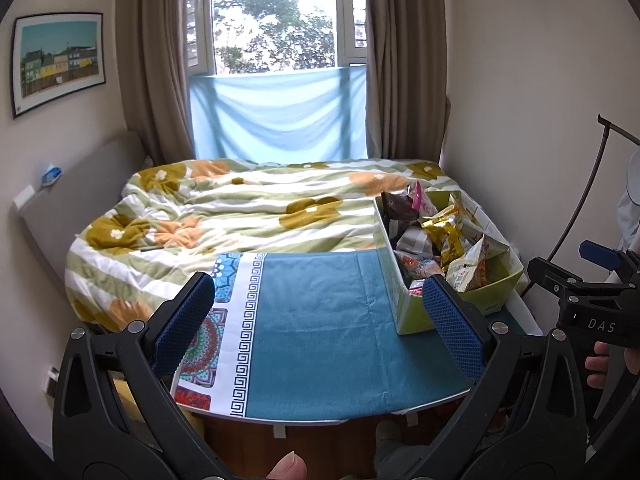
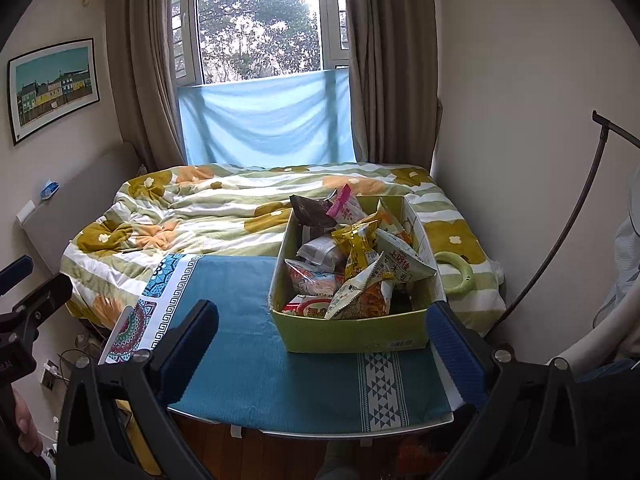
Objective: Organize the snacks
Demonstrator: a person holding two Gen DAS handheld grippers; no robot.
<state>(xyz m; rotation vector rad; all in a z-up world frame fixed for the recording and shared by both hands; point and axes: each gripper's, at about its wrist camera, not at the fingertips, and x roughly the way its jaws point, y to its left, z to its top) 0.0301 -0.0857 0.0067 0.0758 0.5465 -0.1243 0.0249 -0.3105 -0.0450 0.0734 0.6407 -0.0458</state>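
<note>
A green cardboard box [image 2: 352,332] stands on the right half of a small table covered with a teal cloth [image 2: 256,352]. It is heaped with several snack packets: a gold foil bag [image 2: 358,246], a dark brown bag [image 2: 310,210], a pink-topped packet [image 2: 344,204] and a white triangular packet [image 2: 404,266]. In the left wrist view the same box [image 1: 412,312] sits at the right. My left gripper [image 1: 320,320] hovers open over the near cloth, left of the box, holding nothing. My right gripper [image 2: 320,344] is open too, just before the box's front wall.
Behind the table lies a bed with a floral green-and-white quilt [image 1: 224,208]. A pale green ring [image 2: 454,272] rests on the quilt right of the box. Curtains and a window fill the back wall. A dark curved stand [image 2: 560,232] rises at the right. Wooden floor shows below the table.
</note>
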